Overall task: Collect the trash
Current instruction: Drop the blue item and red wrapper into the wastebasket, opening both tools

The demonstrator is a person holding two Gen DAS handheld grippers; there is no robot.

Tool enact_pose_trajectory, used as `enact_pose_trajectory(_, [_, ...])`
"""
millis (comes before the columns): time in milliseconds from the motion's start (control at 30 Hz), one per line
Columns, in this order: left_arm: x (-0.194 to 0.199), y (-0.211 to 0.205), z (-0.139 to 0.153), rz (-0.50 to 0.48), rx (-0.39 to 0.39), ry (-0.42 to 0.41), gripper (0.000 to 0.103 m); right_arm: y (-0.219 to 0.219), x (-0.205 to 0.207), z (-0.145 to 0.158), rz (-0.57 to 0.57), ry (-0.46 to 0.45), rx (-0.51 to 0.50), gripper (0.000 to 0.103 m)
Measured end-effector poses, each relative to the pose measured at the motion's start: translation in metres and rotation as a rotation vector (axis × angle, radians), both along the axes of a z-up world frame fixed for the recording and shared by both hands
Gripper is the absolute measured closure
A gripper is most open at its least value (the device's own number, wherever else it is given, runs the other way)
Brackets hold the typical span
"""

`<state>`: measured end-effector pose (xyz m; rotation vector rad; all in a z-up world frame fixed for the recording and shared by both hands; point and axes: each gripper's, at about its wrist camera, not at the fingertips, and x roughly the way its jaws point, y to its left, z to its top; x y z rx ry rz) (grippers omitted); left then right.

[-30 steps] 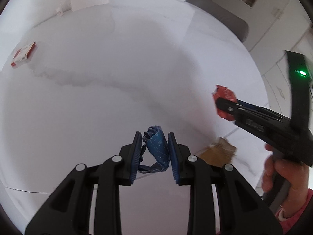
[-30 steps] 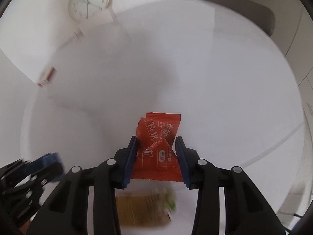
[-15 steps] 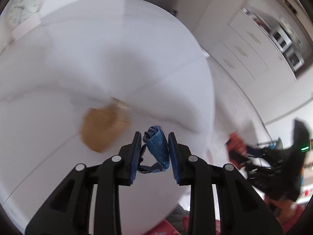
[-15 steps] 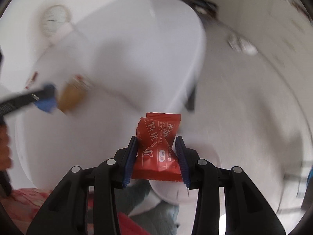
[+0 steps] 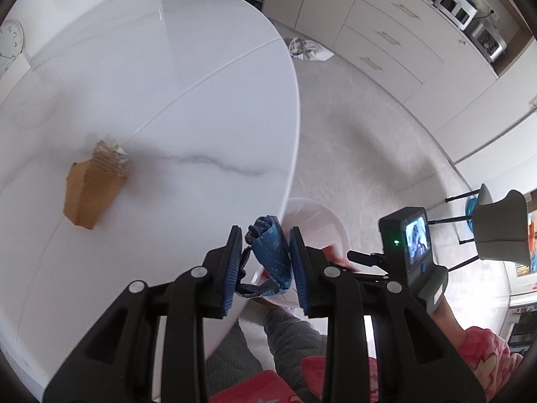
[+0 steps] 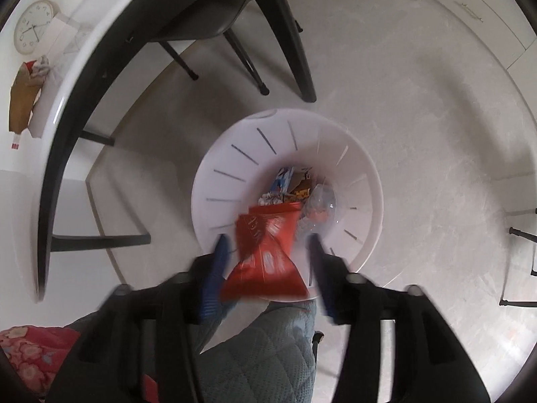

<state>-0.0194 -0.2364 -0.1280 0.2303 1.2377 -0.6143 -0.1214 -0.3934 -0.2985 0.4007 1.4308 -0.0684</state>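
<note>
My left gripper (image 5: 265,262) is shut on a crumpled blue wrapper (image 5: 270,252), held over the table's edge beside the white trash bin (image 5: 322,225). My right gripper (image 6: 266,265) is open above the white trash bin (image 6: 235,154). A red snack wrapper (image 6: 268,248) hangs loose between its spread fingers, blurred, over the bin's mouth. The bin holds several pieces of trash. A brown paper wrapper (image 5: 92,191) lies on the white marble table (image 5: 167,100); it also shows in the right wrist view (image 6: 21,100).
The bin stands on the grey floor just off the table's edge. Black table legs (image 6: 285,33) and a grey chair (image 6: 208,10) stand behind it. A crumpled plastic bag (image 5: 307,48) lies on the floor near white cabinets (image 5: 402,33). A clock (image 6: 32,27) leans at the table's far side.
Both grippers swung from over the table to the bin on the floor. My right gripper opened and let go of the red wrapper. The left still grips the blue wrapper.
</note>
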Motion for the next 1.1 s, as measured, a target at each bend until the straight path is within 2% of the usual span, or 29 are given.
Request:
enact_pose_trajectory(67, [-0.005, -0.006, -0.001, -0.004, 0.005, 0.000, 0.073, -0.003, -0.006, 0.005, -0.002, -0.008, -0.029, 0.023])
enact_pose_trajectory(133, [-0.009, -0.014, -0.002, -0.005, 0.005, 0.004, 0.071, -0.004, -0.010, 0.011, -0.007, -0.015, -0.055, 0.014])
enact_pose_trajectory(367, [-0.023, -0.033, -0.015, -0.016, 0.006, 0.031, 0.068, -0.027, -0.021, 0.040, -0.068, -0.055, -0.045, 0.010])
enact_pose_trajectory(533, [-0.034, -0.048, -0.028, -0.040, 0.011, 0.056, 0.058, -0.042, -0.036, 0.070, -0.101, -0.107, -0.059, 0.010])
enact_pose_trajectory(700, [-0.043, -0.057, -0.035, -0.060, -0.008, 0.093, 0.041, -0.054, -0.046, 0.089, -0.119, -0.149, -0.075, 0.009])
enact_pose_trajectory(900, [-0.053, -0.063, -0.031, -0.075, -0.023, 0.069, 0.022, -0.066, -0.052, 0.106, -0.145, -0.189, -0.083, 0.007])
enact_pose_trajectory(1100, [-0.054, -0.064, -0.024, -0.075, -0.014, 0.028, 0.021, -0.067, -0.051, 0.114, -0.147, -0.203, -0.083, 0.007])
